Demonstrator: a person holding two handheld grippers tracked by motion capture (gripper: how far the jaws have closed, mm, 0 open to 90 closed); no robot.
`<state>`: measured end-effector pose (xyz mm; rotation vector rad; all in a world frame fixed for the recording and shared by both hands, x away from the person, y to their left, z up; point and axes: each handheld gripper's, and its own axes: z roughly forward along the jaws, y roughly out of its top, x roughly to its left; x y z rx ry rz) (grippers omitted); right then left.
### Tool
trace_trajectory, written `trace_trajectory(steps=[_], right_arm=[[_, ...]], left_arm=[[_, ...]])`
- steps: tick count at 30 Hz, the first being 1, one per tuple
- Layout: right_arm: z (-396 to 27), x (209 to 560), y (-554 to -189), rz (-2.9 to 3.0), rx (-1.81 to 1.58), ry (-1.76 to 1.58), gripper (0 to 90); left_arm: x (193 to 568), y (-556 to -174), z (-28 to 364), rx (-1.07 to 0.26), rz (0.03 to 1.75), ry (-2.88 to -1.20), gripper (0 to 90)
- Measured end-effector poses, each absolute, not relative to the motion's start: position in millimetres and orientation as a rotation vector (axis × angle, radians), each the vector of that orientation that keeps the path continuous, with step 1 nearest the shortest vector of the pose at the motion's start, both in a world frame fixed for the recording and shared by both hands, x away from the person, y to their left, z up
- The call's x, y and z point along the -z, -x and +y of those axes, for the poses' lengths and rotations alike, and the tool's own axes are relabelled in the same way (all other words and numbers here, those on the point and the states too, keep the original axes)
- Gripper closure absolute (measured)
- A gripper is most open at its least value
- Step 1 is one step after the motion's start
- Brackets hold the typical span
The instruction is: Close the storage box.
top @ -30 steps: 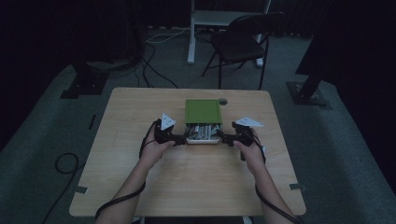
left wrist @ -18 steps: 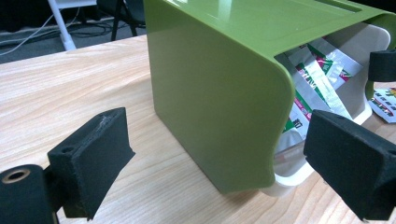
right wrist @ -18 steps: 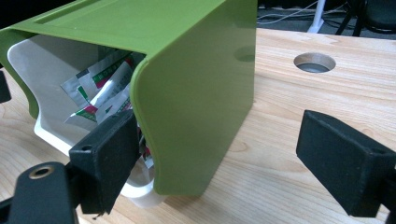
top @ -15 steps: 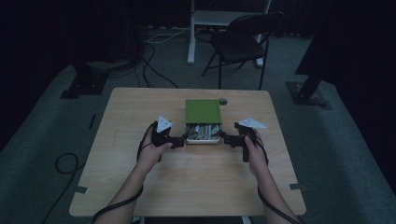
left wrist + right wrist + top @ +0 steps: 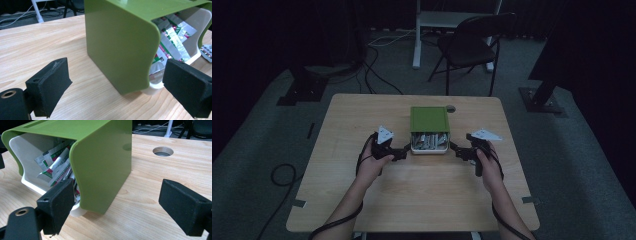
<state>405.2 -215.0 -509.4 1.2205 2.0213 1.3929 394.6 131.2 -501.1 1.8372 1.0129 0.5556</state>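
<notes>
In the high view, a green box (image 5: 429, 120) with a white inner tray (image 5: 429, 148) is being flanked near the middle of the wooden table (image 5: 362, 125), just short of a round hole (image 5: 451, 108) in the board. The left gripper (image 5: 406, 151) is being held at the box's near left corner, the right gripper (image 5: 454, 148) at its near right corner, both close to the tray's open end, where foil sachets (image 5: 428, 139) are being shown.

In the left gripper view, the jaws are being held spread wide, nothing being pinched; the green shell (image 5: 117, 47) is standing between them, its corner just ahead of the right-hand pad.

In the right gripper view, the jaws are likewise being kept apart and empty, one pad sitting just before the tray's white lip (image 5: 75, 211), the other out over bare wood beside the box.

The step appears to be a two-sided grasp of the box or its tray. It would be done well by the shell being steadied from one side while the tray lip is being pinched squarely, so the sachets are not being spilled.
</notes>
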Motion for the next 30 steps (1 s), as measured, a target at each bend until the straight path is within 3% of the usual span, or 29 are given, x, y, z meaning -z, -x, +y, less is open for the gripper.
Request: trace_trajectory(steps=[30], right_arm=[[-236, 537, -353, 2.086, -1.334, -1.222, 13.0]], left_arm=[[519, -372, 182, -0.602, 1.154, -1.846, 8.0]])
